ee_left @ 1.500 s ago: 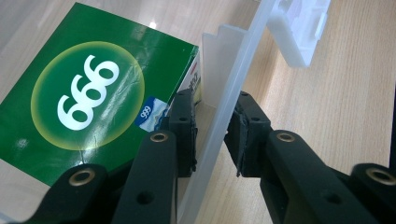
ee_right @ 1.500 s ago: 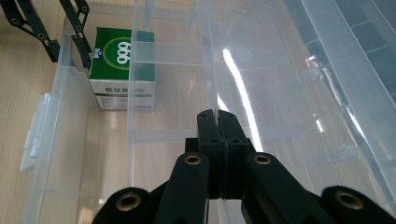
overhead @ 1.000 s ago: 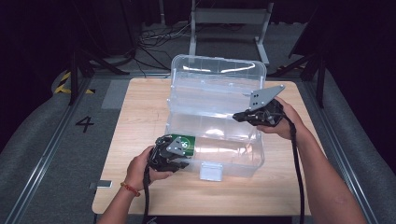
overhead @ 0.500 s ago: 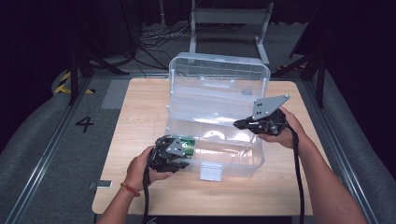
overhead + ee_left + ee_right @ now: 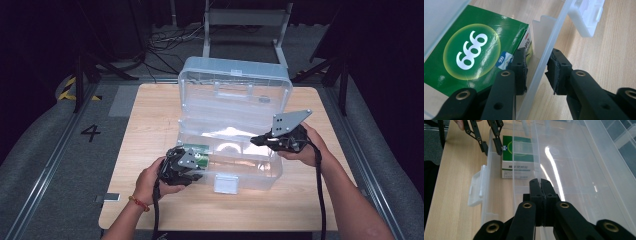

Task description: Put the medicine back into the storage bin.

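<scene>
The left gripper [image 5: 536,72] straddles the clear box's front wall [image 5: 549,50], jaws spread, its inner jaw beside the green carton [image 5: 474,50]. The right gripper [image 5: 540,195], pressed together, sits farther along that box.

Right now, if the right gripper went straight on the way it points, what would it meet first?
The right gripper points along the inside of the clear box, toward the green carton at the far end. Probably the carton first, though depth is hard to judge.
</scene>
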A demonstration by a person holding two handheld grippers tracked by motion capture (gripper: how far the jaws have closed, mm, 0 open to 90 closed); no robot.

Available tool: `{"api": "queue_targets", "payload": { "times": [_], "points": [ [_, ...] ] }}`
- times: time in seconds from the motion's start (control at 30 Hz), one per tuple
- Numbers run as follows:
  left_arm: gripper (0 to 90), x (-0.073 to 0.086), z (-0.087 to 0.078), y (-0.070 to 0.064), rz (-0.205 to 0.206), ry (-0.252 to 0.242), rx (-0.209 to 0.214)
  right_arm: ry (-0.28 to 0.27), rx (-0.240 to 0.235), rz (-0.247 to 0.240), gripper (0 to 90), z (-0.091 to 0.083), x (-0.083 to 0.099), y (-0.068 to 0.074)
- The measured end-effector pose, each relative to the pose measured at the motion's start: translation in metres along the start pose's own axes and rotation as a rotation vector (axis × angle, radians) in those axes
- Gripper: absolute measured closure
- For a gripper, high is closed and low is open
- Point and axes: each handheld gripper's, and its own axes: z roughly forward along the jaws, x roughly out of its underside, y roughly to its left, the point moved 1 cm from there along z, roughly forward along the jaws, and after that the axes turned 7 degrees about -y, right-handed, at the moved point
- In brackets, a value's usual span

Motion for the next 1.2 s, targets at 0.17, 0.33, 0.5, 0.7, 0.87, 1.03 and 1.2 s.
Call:
{"api": "queue_targets", "payload": {
  "times": [0.17, 0.33, 0.5, 0.7, 0.87, 1.03, 1.2],
  "points": [
    [66.8, 0.001, -0.003, -0.003, -0.006, -0.018, -0.027, -0.008, -0.002, -0.004, 89.7, 0.001, 0.002, 0.006],
    [57.8, 0.008, -0.015, -0.001, -0.047, -0.044, -0.039, -0.015, 0.005, 0.000, 89.7, 0.000, 0.004, 0.007],
    [51.8, 0.013, -0.032, -0.001, -0.084, -0.109, -0.045, -0.020, 0.011, -0.002, 89.7, 0.000, 0.005, 0.009],
    [57.6, 0.012, -0.046, -0.004, -0.125, -0.149, -0.036, -0.028, 0.010, 0.004, 89.6, 0.000, 0.008, 0.012],
    [59.9, 0.008, -0.056, -0.006, -0.135, -0.172, -0.054, -0.035, 0.014, 0.003, 89.6, 0.000, 0.009, 0.014],
    [62.8, -0.001, -0.075, -0.008, -0.122, -0.215, -0.040, -0.041, 0.014, 0.002, 89.6, 0.000, 0.011, 0.015],
    [62.9, -0.009, -0.093, -0.005, -0.136, -0.273, -0.091, -0.046, 0.013, -0.001, 89.6, 0.000, 0.013, 0.018]
  ]
}}
